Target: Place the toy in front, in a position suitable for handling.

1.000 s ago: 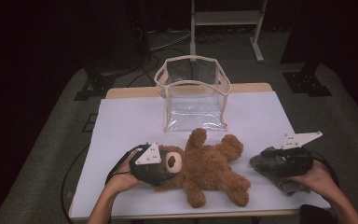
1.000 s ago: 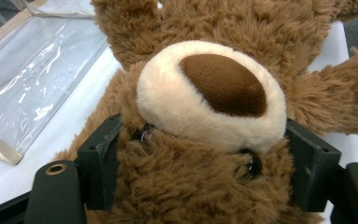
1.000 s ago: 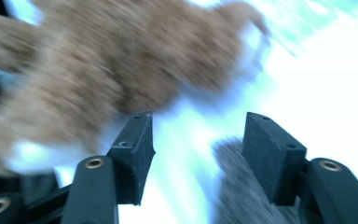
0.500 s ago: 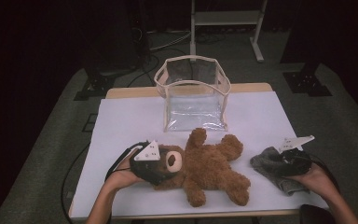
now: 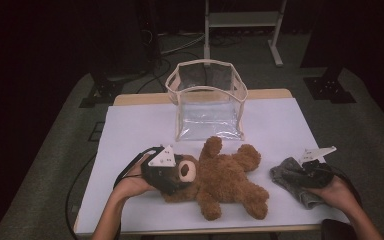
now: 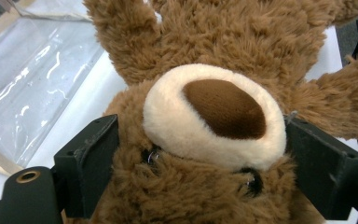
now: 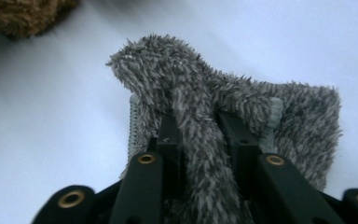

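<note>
On the white table cover [image 5: 130, 125], a brown teddy bear [image 5: 220, 181] lies on its back near the front edge, its head toward the person's left and its legs toward the right. Behind it, near the far edge, stands a clear plastic bag [image 5: 207, 102] with a cream rim, its mouth open upward.

At the bear's head sits the left gripper [image 5: 172, 172], held by the left hand [image 5: 130, 186]. Its jaws stand wide on either side of the face, just below the cream muzzle; in the left gripper view the black pads [image 6: 89, 163] lie against the fur at both cheeks. They have just been opening a little further, with the head between them.

Well apart from the bear, toward the table's right front corner, a small grey fuzzy cloth [image 5: 292, 181] lies on the cover. The right gripper [image 5: 312, 172], in the right hand [image 5: 336, 192], is down on it. In the right gripper view its jaws have just been closing and now pinch a raised fold of the cloth [image 7: 200, 121] between them, nearly together.
</note>
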`<state>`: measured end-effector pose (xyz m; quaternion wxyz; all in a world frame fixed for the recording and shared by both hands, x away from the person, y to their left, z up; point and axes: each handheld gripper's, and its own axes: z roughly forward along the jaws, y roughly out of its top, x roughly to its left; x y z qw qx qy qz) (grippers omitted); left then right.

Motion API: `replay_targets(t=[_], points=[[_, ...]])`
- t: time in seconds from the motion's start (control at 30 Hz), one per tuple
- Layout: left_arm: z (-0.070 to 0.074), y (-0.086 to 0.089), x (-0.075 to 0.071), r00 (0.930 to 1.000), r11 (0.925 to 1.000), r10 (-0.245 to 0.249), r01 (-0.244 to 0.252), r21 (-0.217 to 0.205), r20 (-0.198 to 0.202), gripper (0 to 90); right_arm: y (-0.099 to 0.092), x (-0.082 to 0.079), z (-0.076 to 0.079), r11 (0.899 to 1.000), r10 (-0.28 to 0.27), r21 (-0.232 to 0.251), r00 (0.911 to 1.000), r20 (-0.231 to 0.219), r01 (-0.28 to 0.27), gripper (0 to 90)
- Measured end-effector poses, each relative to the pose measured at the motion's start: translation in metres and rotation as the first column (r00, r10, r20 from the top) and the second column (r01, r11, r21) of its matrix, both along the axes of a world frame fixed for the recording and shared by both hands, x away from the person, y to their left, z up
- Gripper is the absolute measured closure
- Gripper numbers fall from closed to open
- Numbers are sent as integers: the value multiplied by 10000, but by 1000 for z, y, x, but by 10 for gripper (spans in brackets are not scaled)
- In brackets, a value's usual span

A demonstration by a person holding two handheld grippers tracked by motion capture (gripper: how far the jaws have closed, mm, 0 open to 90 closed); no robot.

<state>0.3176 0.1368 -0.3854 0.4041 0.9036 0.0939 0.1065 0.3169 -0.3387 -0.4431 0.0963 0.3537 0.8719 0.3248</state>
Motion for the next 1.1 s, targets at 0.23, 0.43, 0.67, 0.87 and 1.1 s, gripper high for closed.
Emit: replay_targets(t=[0.23, 0.43, 0.67, 0.87, 1.1], points=[[-6, 0, -3, 9998, 9999, 150, -150, 21, -126, 157, -8, -1, 0, 9978, -145, 643, 9999, -76, 149, 808], [-6, 0, -4, 9998, 9999, 150, -150, 82, -89, 156, -18, -4, 16, 9943, -67, 1067, 9998, -179, 85, 811], [-6, -1, -4, 9997, 9998, 208, -207, 47, -122, 156, -6, -14, 73, 9677, 726, 2355, 9941, 809, -898, 810], [-6, -1, -4, 9998, 9998, 198, -197, 89, -96, 156, 47, -15, 114, 9304, 2329, 2471, 9571, 1722, -2708, 809], [-6, 0, -4, 9998, 9998, 173, -172, 89, -106, 156, 149, -13, 136, 8357, 4827, 1781, 8495, 2130, -5195, 804]])
